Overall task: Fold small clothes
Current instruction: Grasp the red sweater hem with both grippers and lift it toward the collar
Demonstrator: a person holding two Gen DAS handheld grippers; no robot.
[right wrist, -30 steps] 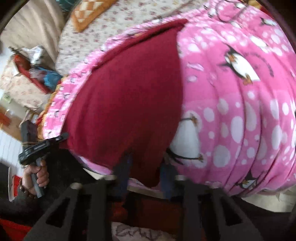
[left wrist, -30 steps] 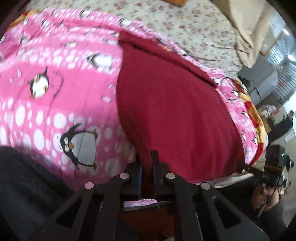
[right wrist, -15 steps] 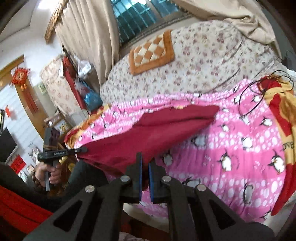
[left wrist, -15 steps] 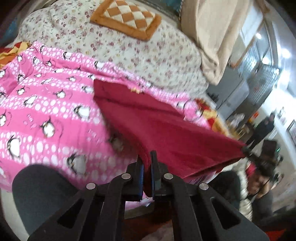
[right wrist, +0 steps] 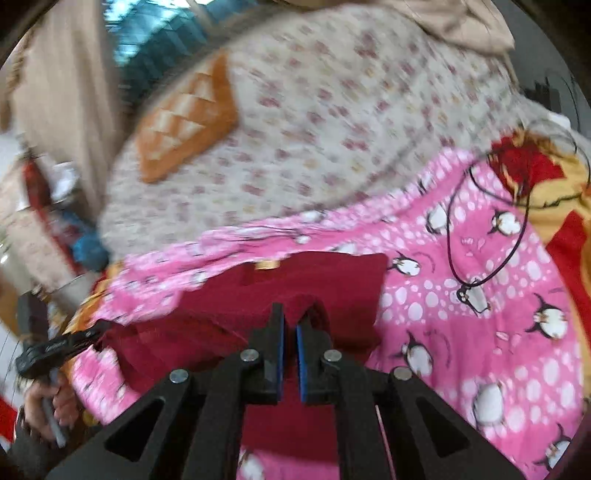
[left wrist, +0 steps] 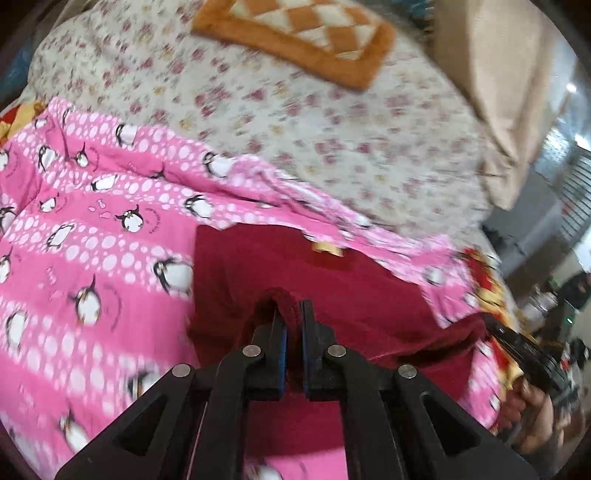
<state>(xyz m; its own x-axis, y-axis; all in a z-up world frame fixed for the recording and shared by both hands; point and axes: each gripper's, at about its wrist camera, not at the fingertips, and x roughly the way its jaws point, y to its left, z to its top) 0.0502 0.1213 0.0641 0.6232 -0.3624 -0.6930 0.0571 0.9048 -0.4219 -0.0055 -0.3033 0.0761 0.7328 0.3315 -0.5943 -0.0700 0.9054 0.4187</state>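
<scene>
1. My left gripper [left wrist: 290,314] is clamped on a bunched edge of the dark red cloth [left wrist: 332,288].
2. My right gripper [right wrist: 289,317] pinches another fold of the same cloth, jaws nearly together.
3. The cloth is partly lifted over the pink penguin blanket [left wrist: 92,258].
4. Beyond lie a flowered bedspread [left wrist: 295,122] and an orange checkered cushion [left wrist: 295,33].

Both cams sit on the grippers, looking fwd and down along the fingers, close over the bed. Left view sees the right gripper [left wrist: 491,325] at its right edge; right view sees the left gripper [right wrist: 101,326] at its left. Shared: red cloth [left wrist: 351,295], pink penguin blanket [right wrist: 480,295], orange checked cushion [left wrist: 295,37].
</scene>
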